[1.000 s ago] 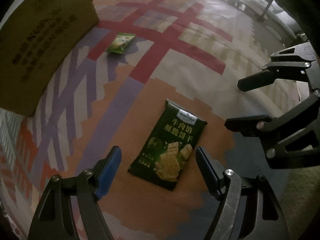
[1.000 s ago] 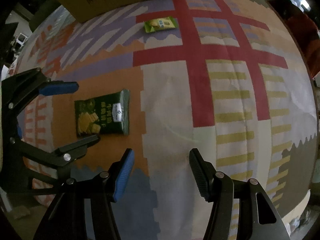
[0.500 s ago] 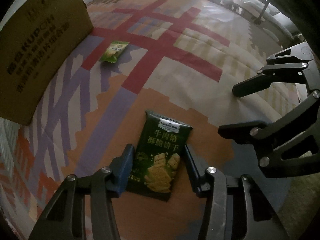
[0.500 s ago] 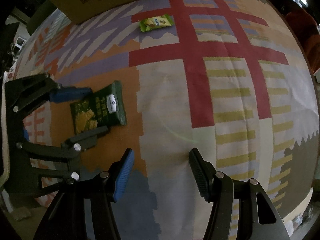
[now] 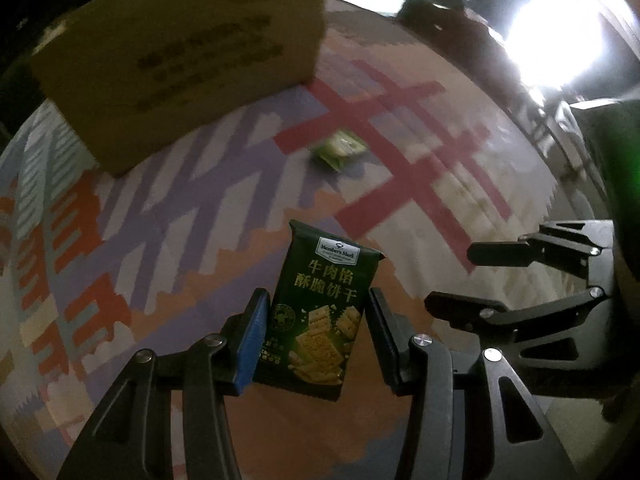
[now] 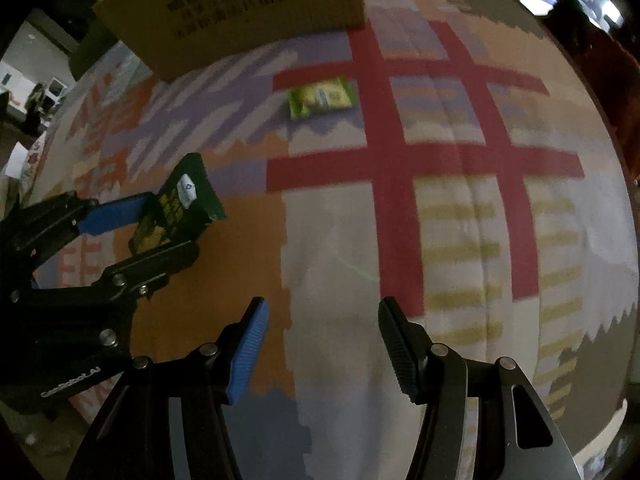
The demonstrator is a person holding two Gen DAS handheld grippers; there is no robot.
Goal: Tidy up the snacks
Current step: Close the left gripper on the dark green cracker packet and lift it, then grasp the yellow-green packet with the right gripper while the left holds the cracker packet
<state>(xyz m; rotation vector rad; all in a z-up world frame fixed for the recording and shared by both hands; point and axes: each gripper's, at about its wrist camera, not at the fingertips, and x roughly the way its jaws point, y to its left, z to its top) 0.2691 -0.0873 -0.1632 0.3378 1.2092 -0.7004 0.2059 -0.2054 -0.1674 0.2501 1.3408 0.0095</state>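
My left gripper (image 5: 316, 332) is shut on a dark green cracker packet (image 5: 322, 308), gripping its two side edges and holding it lifted above the patterned cloth. In the right wrist view the same packet (image 6: 176, 208) hangs tilted between the left gripper's fingers (image 6: 112, 216). A small light green snack packet (image 5: 340, 148) (image 6: 322, 98) lies on the cloth near a red stripe. My right gripper (image 6: 320, 344) stands open over the cloth with nothing between its fingers; it also shows at the right edge of the left wrist view (image 5: 464, 276).
A large cardboard box (image 5: 180, 76) (image 6: 248, 8) with printed text stands at the far side of the cloth, just beyond the light green packet. The patterned cloth (image 6: 460, 220) spreads to the right. Dark furniture and a bright window (image 5: 556, 44) lie beyond.
My left gripper closed on the dark green packet and lifted it off the cloth while rolling. The right gripper rose a little, still open.
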